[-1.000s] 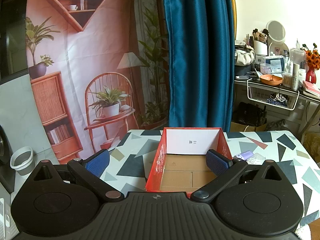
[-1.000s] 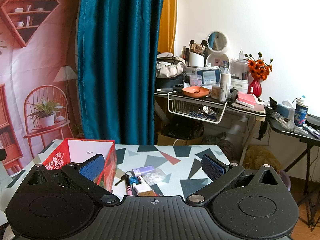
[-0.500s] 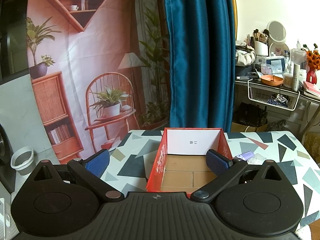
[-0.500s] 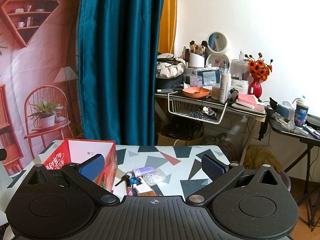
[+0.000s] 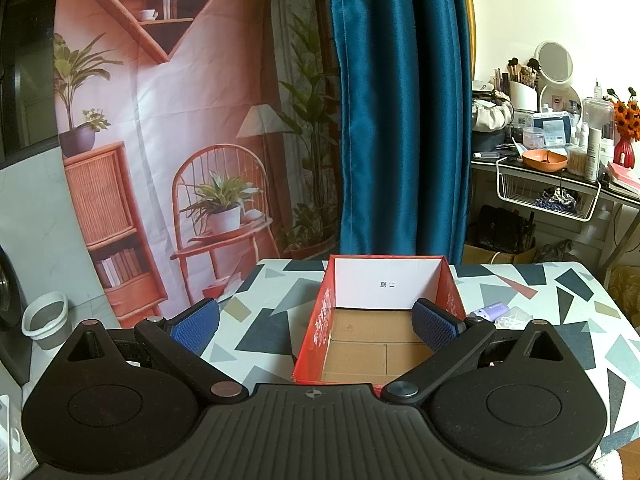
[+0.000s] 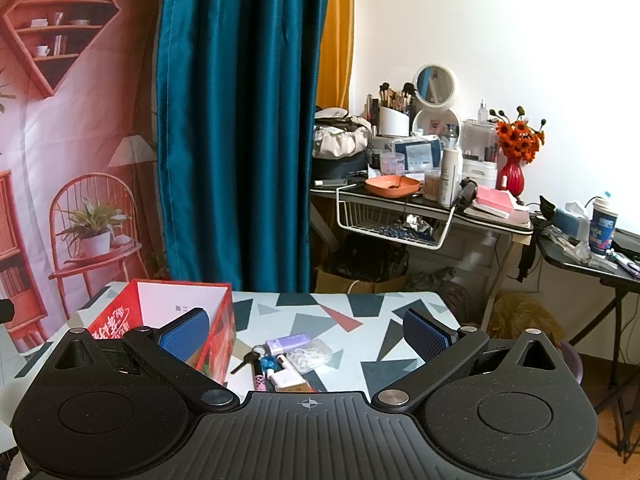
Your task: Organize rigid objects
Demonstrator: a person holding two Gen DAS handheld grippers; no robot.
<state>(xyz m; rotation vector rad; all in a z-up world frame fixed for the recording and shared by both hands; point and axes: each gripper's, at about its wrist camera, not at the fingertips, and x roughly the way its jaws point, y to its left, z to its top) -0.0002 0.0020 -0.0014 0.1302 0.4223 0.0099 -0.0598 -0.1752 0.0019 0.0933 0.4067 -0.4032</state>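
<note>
Starting the sort looks like the step in hand: the open red cardboard box with a white inner wall (image 5: 384,312) sits straight ahead of the left gripper (image 5: 316,322), apparently empty. The left gripper is spread wide and holds nothing. The right gripper (image 6: 306,334) is equally released and empty, with the cluster of small items (image 6: 286,360) just ahead between its fingers: a lilac rectangular case (image 6: 288,343), a clear plastic packet (image 6: 310,354), a dark key on a ring (image 6: 244,361) and slim tubes. I would lower the right gripper over one piece alone, probably the lilac case. The box's right wall stands just left of the pile and could catch the left finger.
</note>
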